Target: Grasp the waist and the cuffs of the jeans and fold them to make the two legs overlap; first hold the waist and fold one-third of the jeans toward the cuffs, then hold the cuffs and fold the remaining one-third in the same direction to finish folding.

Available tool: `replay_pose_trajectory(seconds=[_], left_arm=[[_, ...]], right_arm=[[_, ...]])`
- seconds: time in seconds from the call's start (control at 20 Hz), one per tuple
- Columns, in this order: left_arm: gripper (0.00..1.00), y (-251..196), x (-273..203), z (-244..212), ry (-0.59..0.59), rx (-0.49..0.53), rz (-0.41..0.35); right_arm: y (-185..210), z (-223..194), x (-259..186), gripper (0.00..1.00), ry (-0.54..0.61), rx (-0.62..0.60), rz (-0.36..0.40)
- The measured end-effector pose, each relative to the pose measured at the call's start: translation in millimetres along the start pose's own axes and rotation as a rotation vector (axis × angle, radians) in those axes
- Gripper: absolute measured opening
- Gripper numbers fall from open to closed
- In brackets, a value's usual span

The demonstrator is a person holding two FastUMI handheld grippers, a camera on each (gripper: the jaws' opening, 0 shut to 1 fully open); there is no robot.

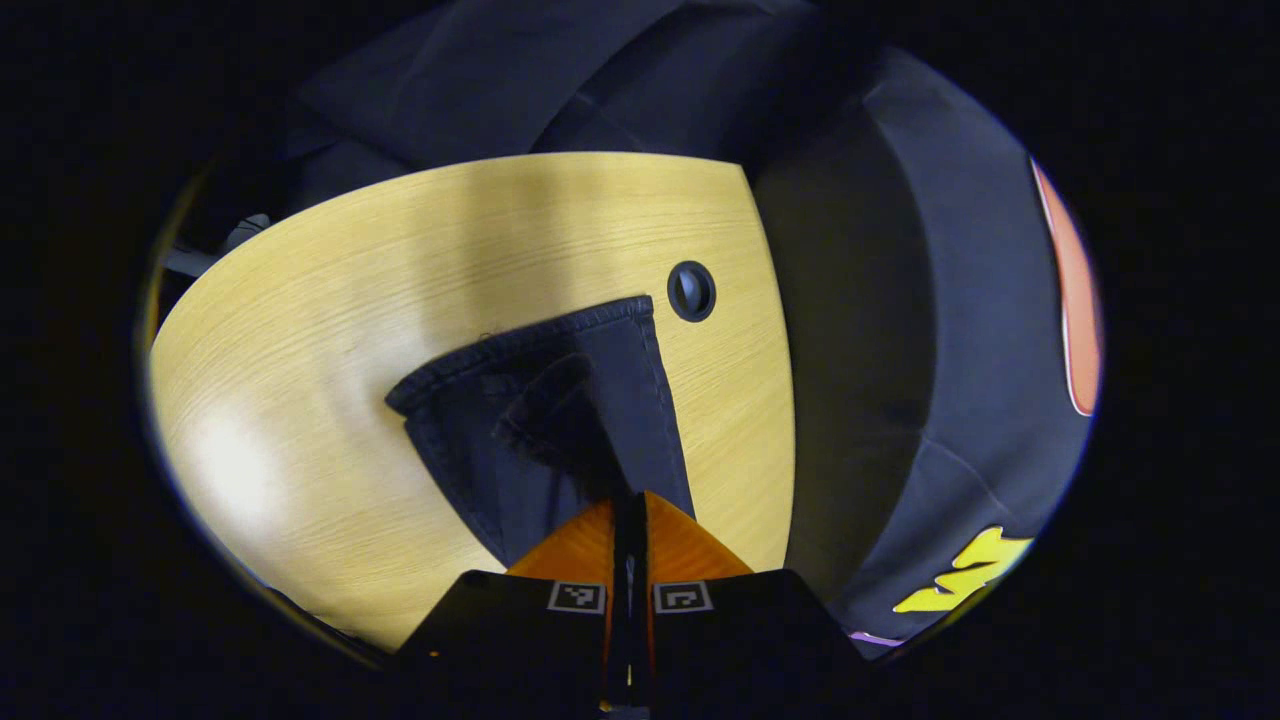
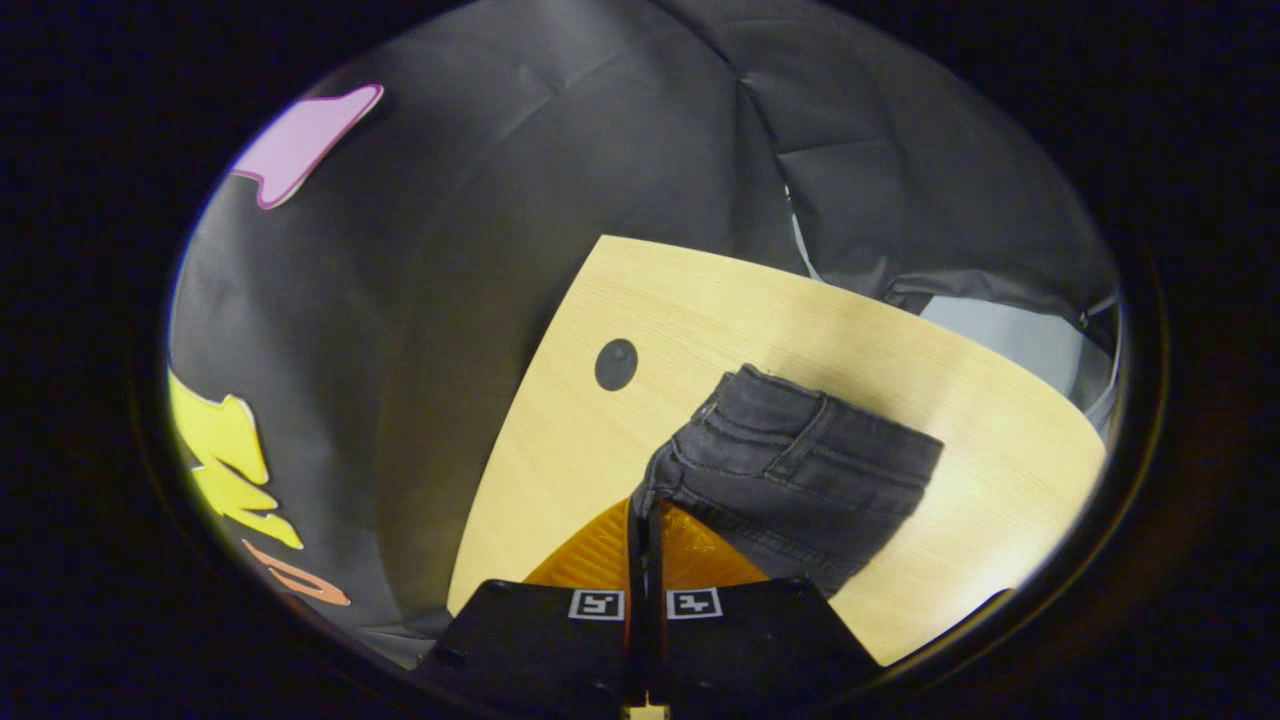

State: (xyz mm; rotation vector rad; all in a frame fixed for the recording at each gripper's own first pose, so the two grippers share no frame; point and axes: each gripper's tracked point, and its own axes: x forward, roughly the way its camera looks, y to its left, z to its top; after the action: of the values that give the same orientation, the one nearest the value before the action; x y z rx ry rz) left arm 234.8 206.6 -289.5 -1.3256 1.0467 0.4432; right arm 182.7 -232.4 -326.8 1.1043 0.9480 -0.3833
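Observation:
Dark jeans lie on a light wooden table. In the left gripper view the cuff end (image 1: 520, 410) spreads flat ahead, its hem toward the far side, with a raised fold of cloth running down into my left gripper (image 1: 630, 497), which is shut on it. In the right gripper view the waist end (image 2: 800, 470), with waistband and belt loops, lies just ahead and to the right. My right gripper (image 2: 645, 510) is shut on the waistband's near corner. How the middle of the jeans lies is hidden.
A round dark cable hole (image 1: 691, 291) (image 2: 616, 364) sits in the table top (image 1: 330, 330) (image 2: 720, 310) near one edge, close to the jeans. Black booth cloth hangs beyond the table's edges. Bare wood surrounds the jeans.

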Motion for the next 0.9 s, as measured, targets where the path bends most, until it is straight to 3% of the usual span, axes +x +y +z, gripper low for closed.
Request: replay_pose_trajectory(seconds=[0.35,0.4,0.45,0.5,0.55,0.6,0.7,0.75,0.8,0.9], left_arm=[[0.05,12,39,7,0.016,0.034,0.092],[0.08,7,43,8,0.020,0.038,0.077],[0.22,7,52,8,0.023,0.049,0.072],[0.35,5,52,7,0.018,0.056,0.073],[0.34,1,52,4,0.018,0.066,0.068],[0.53,-5,50,3,0.015,0.075,0.057],[0.70,-14,47,2,0.005,0.087,0.048],[0.68,-15,42,2,0.005,0.092,0.048],[0.68,-18,37,3,-0.003,0.095,0.045],[0.68,-24,20,9,-0.026,0.125,0.061]], right_arm=[[-16,-4,54,0.01,0.044,0.020,-0.049],[-16,-5,58,0.01,0.048,0.028,-0.043],[-17,-5,60,0.00,0.050,0.028,-0.041],[-16,-3,60,0.08,0.046,0.027,-0.034],[-14,-4,60,0.11,0.044,0.018,-0.037],[-13,-4,58,0.13,0.040,0.010,-0.038],[-8,-3,57,0.18,0.029,0.018,-0.016],[-8,-5,54,0.36,0.021,0.018,-0.022],[-7,-2,50,0.35,0.009,0.015,-0.019],[9,-5,49,0.67,0.004,0.007,0.028]])
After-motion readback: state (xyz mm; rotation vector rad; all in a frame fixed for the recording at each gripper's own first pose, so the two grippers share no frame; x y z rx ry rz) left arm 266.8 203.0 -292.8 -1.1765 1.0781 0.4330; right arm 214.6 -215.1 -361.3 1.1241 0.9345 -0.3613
